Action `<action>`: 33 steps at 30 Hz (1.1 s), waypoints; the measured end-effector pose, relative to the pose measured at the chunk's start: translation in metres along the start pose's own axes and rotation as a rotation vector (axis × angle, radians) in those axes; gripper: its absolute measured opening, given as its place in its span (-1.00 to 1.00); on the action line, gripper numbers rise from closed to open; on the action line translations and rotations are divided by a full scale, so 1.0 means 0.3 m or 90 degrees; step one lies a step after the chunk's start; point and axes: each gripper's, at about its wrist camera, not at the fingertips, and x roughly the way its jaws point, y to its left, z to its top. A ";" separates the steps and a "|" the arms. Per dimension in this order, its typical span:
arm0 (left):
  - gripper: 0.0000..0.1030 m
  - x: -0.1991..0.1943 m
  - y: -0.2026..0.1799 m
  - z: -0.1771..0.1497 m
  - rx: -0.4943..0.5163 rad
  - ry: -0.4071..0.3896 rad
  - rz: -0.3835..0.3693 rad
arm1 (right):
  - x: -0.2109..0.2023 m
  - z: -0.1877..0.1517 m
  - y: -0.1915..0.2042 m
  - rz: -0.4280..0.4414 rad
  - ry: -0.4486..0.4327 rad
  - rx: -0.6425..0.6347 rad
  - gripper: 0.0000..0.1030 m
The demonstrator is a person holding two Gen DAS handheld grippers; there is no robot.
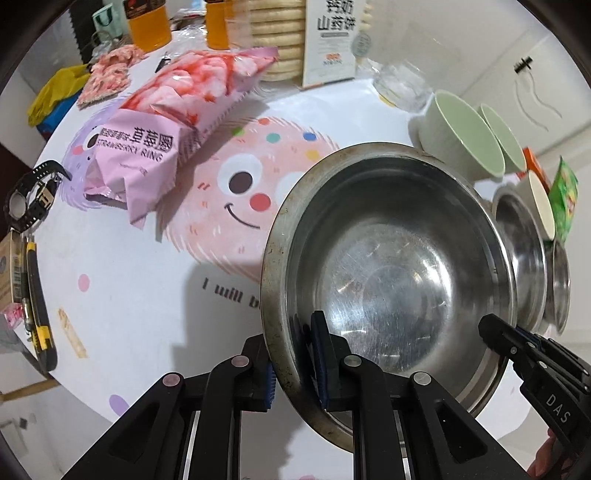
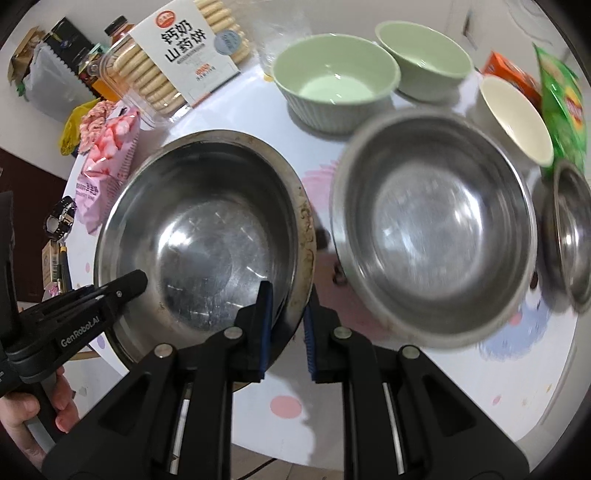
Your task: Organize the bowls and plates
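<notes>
A large steel bowl [image 1: 391, 266] is held tilted above the table; it also shows in the right wrist view [image 2: 207, 229]. My left gripper [image 1: 295, 365] is shut on its left rim. My right gripper [image 2: 288, 325] is shut on its right rim. A second steel bowl [image 2: 432, 229] stands to the right, with a smaller steel bowl [image 2: 569, 232] beyond it. Two green bowls [image 2: 336, 77] [image 2: 424, 55] and a cream bowl [image 2: 517, 118] stand at the back.
A pink snack bag [image 1: 166, 122] lies at the left on the white cartoon tablecloth [image 1: 147, 280]. A biscuit box [image 2: 184, 51], orange bottles [image 1: 147, 22], a green crisp bag [image 2: 561, 99] and a watch [image 1: 33, 199] ring the table.
</notes>
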 end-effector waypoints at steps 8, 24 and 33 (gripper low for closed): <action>-0.69 0.065 -0.071 -0.048 0.020 0.006 0.005 | 0.037 -0.064 -0.026 -0.013 0.003 0.019 -0.65; -0.60 0.132 -0.166 -0.080 0.015 -0.002 0.008 | 0.072 -0.104 -0.048 -0.019 -0.006 0.006 -0.63; 0.32 0.089 -0.131 -0.101 -0.025 -0.017 0.010 | 0.033 -0.129 -0.094 -0.029 -0.017 0.027 0.00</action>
